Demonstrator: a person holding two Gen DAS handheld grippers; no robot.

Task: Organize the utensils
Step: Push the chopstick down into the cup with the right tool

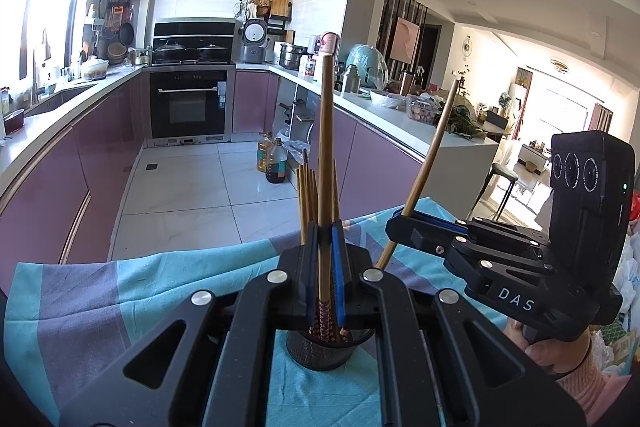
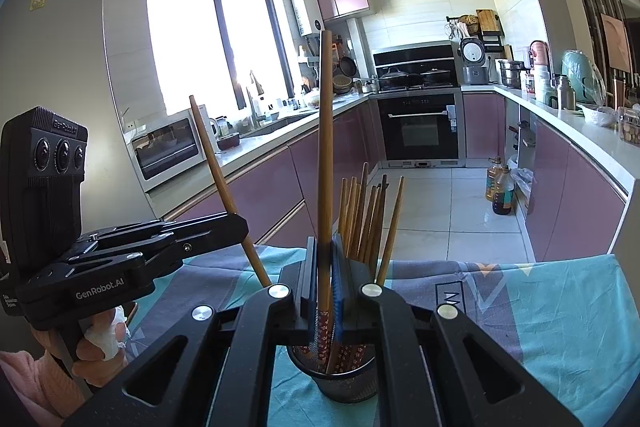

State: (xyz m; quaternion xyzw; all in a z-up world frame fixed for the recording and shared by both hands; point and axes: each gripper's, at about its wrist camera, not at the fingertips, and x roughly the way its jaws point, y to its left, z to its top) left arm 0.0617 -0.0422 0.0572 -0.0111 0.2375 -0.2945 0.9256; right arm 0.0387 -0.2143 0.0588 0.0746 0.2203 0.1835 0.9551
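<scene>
A black mesh cup (image 1: 325, 351) stands on a blue-grey cloth and holds several wooden chopsticks (image 1: 308, 195); it also shows in the right wrist view (image 2: 346, 375) with its chopsticks (image 2: 366, 219). My left gripper (image 1: 325, 259) is shut on one upright chopstick (image 1: 326, 147) whose patterned end is in the cup. My right gripper (image 2: 325, 267) is shut on another upright chopstick (image 2: 326, 147), its patterned end also in the cup. Each gripper shows in the other's view, the right one (image 1: 394, 223) and the left one (image 2: 240, 227), with its chopstick leaning.
The cloth (image 1: 120, 307) covers a table whose far edge drops to a tiled floor. Beyond are purple kitchen cabinets, an oven (image 1: 188, 103), oil bottles (image 1: 276, 163) on the floor and a cluttered counter (image 1: 400, 107) at the right.
</scene>
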